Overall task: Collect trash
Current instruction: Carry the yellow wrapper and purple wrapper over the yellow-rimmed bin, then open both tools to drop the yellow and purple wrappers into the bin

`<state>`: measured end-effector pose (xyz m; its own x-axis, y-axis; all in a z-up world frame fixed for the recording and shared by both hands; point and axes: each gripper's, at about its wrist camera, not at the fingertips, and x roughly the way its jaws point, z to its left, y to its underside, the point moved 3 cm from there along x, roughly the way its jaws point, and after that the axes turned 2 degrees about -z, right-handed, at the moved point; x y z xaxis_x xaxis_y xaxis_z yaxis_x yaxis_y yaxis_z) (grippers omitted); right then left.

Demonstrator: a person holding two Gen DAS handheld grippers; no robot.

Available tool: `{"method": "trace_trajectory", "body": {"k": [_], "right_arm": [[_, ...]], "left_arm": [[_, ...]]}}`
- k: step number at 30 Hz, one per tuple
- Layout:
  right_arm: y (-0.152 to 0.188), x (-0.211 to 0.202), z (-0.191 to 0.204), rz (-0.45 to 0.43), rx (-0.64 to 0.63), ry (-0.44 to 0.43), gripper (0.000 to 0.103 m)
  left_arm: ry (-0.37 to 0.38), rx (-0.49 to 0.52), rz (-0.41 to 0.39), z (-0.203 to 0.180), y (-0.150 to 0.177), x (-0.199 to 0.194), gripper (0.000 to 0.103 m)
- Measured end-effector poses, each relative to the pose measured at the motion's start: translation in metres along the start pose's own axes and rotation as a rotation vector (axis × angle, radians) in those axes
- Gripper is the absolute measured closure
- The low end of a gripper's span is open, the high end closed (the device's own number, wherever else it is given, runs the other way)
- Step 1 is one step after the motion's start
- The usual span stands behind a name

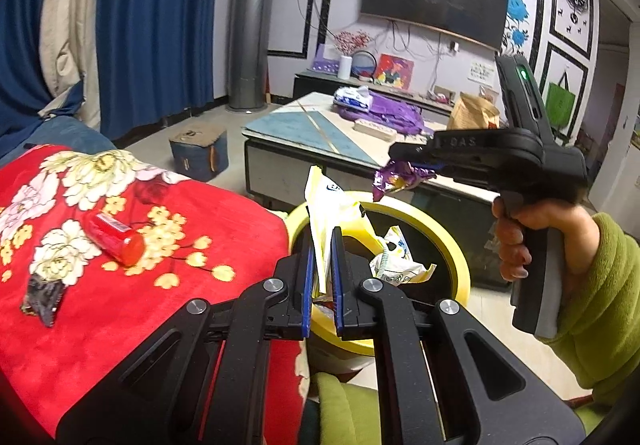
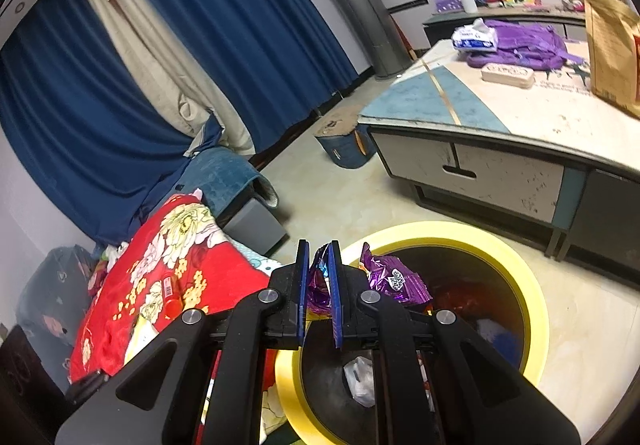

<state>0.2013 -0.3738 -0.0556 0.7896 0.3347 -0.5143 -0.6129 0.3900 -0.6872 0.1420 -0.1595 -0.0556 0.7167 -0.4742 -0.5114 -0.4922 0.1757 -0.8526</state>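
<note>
My left gripper (image 1: 322, 245) is shut on a yellow-white wrapper (image 1: 334, 209) and holds it over the near rim of the yellow-rimmed trash bin (image 1: 460, 245). My right gripper (image 2: 319, 257) is shut on a purple foil wrapper (image 2: 390, 279) above the same bin (image 2: 532, 297); it also shows in the left wrist view (image 1: 404, 161) with the wrapper (image 1: 394, 181) hanging over the bin. Wrappers (image 1: 400, 265) lie inside the bin. A red bottle (image 1: 116, 239) and a dark wrapper (image 1: 44, 297) lie on the red floral blanket (image 1: 120, 325).
A low coffee table (image 1: 304, 129) stands behind the bin with a purple bag (image 1: 392, 111), tissues and a brown paper bag (image 1: 474, 111). A small blue stool (image 1: 198, 153) sits on the floor. Blue curtains and a TV wall lie beyond.
</note>
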Motion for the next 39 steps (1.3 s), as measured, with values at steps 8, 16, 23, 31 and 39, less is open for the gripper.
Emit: {"method": "trace_trajectory", "body": {"k": [8, 16, 23, 31, 39], "right_arm": [[0.002, 0.009, -0.016, 0.026, 0.045, 0.018, 0.093], [0.003, 0.012, -0.029, 0.038, 0.083, 0.027, 0.090], [0.003, 0.014, -0.040, 0.049, 0.125, 0.045, 0.068], [0.003, 0.011, -0.041, 0.018, 0.073, 0.115, 0.055], [0.000, 0.000, -0.009, -0.057, -0.059, 0.116, 0.041]], "left_arm": [[0.023, 0.040, 0.060, -0.018, 0.012, 0.024, 0.099], [0.039, 0.074, 0.110, -0.028, 0.022, 0.049, 0.099], [0.037, 0.069, 0.118, -0.026, 0.018, 0.061, 0.073], [-0.015, -0.010, 0.064, -0.003, 0.011, 0.047, 0.015], [-0.094, -0.071, -0.012, 0.019, -0.001, 0.025, 0.011]]}}
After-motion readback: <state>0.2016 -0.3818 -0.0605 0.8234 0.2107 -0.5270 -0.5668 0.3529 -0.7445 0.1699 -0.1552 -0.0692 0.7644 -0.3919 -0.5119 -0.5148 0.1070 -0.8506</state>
